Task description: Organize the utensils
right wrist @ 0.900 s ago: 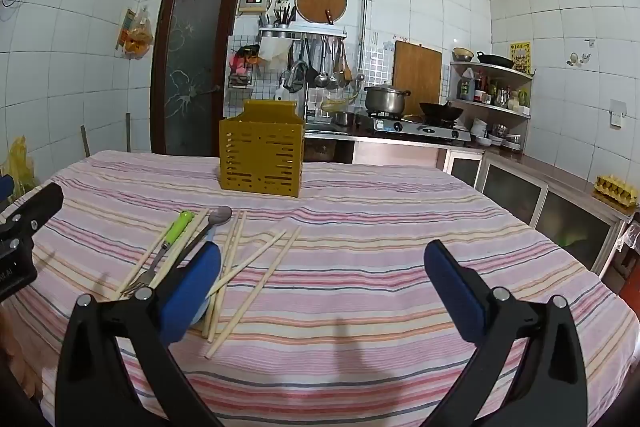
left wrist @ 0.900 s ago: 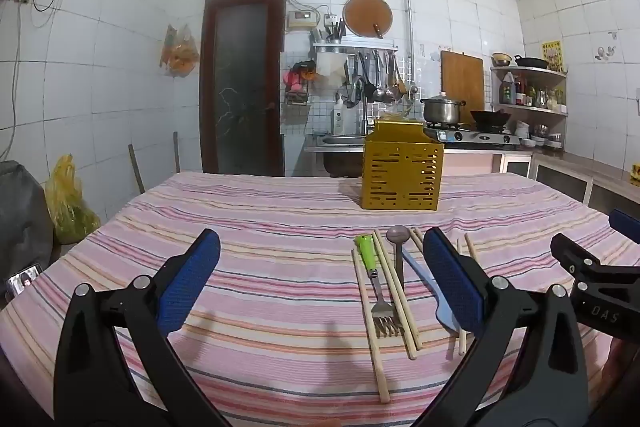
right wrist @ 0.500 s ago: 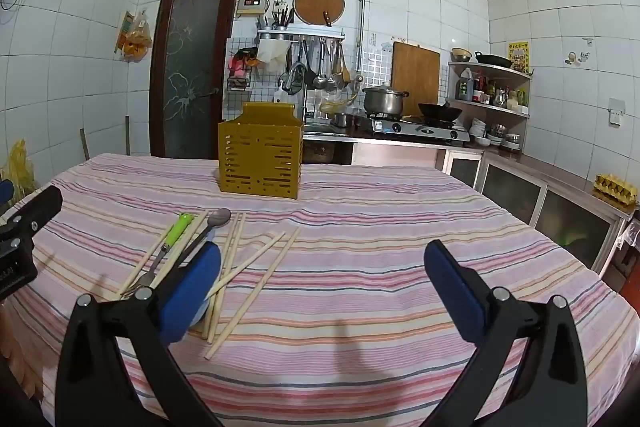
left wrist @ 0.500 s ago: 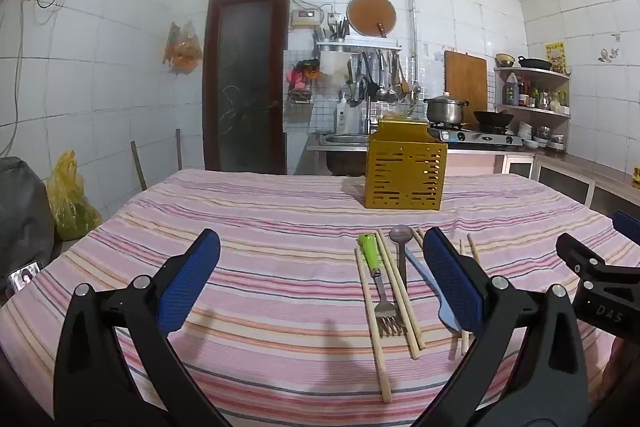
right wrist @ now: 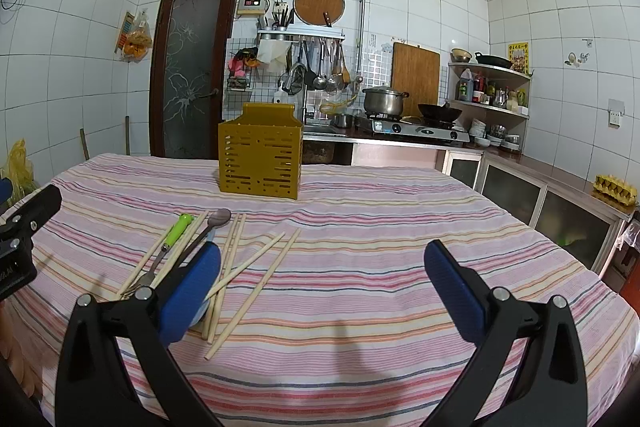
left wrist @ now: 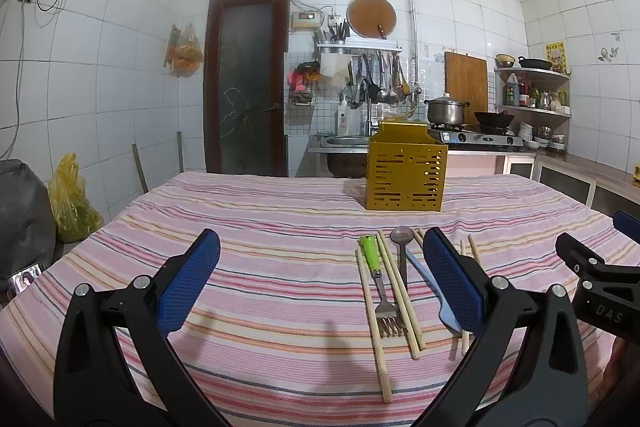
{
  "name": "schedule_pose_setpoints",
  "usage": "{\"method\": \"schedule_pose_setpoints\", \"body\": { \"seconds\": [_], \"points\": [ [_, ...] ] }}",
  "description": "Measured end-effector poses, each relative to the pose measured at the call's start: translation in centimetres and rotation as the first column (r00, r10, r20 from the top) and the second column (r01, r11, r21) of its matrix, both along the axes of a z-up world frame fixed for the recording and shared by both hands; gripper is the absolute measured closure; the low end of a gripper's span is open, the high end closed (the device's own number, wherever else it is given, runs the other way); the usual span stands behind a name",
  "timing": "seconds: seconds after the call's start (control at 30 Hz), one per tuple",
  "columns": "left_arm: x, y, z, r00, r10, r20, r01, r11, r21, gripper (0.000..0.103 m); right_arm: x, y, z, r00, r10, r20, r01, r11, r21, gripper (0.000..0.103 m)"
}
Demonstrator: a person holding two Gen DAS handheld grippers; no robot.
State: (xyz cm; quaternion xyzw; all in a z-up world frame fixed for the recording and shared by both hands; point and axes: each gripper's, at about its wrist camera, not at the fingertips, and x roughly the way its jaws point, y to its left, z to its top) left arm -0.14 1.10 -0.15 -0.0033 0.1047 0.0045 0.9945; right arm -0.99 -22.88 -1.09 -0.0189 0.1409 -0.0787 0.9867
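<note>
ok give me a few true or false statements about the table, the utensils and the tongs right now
1. Both tongs are open and hold nothing. True: the left tongs and the right tongs stand wide over the tablecloth.
2. The fork has a red handle. False: its handle is green.
3. The yellow caddy stands upright at the far side of the table. True.
4. The chopsticks are already in the caddy. False: they lie loose on the cloth.
5. The spoon lies beside the fork. True, with chopsticks between them.
</note>
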Motion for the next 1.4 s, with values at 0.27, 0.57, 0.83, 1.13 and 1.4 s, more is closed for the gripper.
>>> {"method": "schedule_pose_setpoints", "body": {
  "seconds": [0.27, 0.57, 0.83, 1.13, 1.4],
  "points": [
    [0.0, -0.5, 0.5, 1.0, 0.0, 0.0, 0.0, 1.0, 0.01, 0.005, 0.0, 0.0, 0.0, 1.0, 0.0, -0.002, 0.0, 1.0, 0.001, 0.004],
    [-0.3, -0.6, 0.4, 1.0, 0.0, 0.002, 0.0, 1.0, 0.011, 0.005, 0.1, -0.1, 0.0, 1.0, 0.0, -0.001, 0.0, 1.0, 0.002, 0.004],
    [-0.2, -0.9, 0.2, 1.0, 0.001, 0.003, -0.001, 1.0, 0.012, 0.005, 0.1, -0.2, -0.1, 1.0, 0.0, -0.003, 0.0, 1.0, 0.003, 0.004],
    [-0.2, -0.9, 0.3, 1.0, 0.001, 0.002, -0.001, 1.0, 0.014, 0.005, 0.1, -0.3, -0.1, 1.0, 0.0, -0.002, 0.0, 1.0, 0.007, 0.004],
    [-0.2, -0.9, 0.3, 1.0, 0.001, 0.003, -0.001, 1.0, 0.014, 0.005, 0.1, -0.3, -0.1, 1.0, 0.0, -0.002, 0.0, 1.0, 0.009, 0.004]
  ]
}}
